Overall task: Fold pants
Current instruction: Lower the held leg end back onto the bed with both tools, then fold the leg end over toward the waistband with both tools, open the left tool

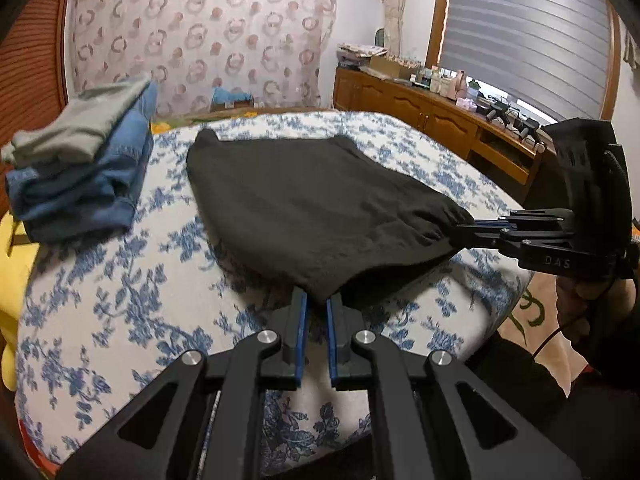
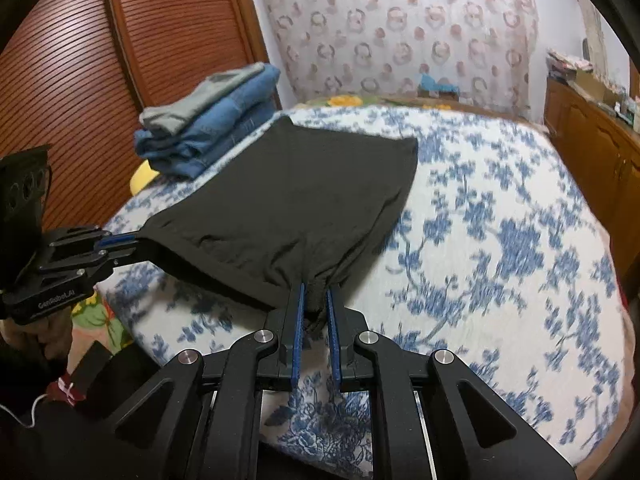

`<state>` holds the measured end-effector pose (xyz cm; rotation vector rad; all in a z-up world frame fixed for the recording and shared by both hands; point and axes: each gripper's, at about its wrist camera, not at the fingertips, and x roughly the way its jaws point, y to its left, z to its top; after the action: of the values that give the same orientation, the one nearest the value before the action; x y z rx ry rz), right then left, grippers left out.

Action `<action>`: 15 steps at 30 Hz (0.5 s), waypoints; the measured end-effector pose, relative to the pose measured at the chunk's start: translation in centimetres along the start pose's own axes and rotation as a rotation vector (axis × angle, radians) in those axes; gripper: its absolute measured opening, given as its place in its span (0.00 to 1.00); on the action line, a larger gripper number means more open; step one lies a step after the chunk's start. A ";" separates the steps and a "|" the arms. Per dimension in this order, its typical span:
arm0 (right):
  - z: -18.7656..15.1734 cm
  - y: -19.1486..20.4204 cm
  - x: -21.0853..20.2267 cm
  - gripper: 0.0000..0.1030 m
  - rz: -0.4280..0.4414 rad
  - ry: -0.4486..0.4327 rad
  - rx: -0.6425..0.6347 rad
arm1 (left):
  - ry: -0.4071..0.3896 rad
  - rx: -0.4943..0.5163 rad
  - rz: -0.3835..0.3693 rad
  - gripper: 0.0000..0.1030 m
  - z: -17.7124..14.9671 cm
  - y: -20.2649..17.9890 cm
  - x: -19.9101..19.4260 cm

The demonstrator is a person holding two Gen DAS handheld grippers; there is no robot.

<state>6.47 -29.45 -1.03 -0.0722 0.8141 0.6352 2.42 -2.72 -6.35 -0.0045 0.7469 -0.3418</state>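
Black pants (image 1: 304, 208), folded to a short wide shape, lie on the blue-flowered bedspread (image 1: 120, 320), their near edge lifted. My left gripper (image 1: 317, 300) is shut on the near left corner of the pants. My right gripper (image 1: 466, 232) shows at the right of the left wrist view, shut on the near right corner by the elastic waistband. In the right wrist view the pants (image 2: 288, 200) stretch away from my right gripper (image 2: 316, 300), which pinches bunched cloth and a drawstring. My left gripper (image 2: 132, 240) holds the other corner at the left.
A pile of folded jeans with a grey garment on top (image 1: 84, 168) sits at the bed's far left; it also shows in the right wrist view (image 2: 208, 132). A wooden sideboard (image 1: 432, 120) with clutter stands to the right. A slatted wooden door (image 2: 80, 80) stands to the left.
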 end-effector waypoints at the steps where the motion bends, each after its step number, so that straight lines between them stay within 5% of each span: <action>1: -0.2 -0.2 0.3 0.08 -0.001 0.008 0.004 | 0.006 -0.004 -0.001 0.06 -0.2 0.0 0.2; 12: -1.4 -0.6 1.2 0.08 -0.003 0.032 0.024 | 0.045 -0.048 -0.004 0.14 -1.6 0.7 1.6; 15: -1.4 -0.6 1.3 0.08 -0.001 0.029 0.023 | 0.032 -0.033 -0.009 0.09 -1.8 0.6 1.4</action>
<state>6.57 -29.73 -2.99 -0.0606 0.8490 0.6248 2.38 -2.40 -8.69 -0.0340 0.7842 -0.3383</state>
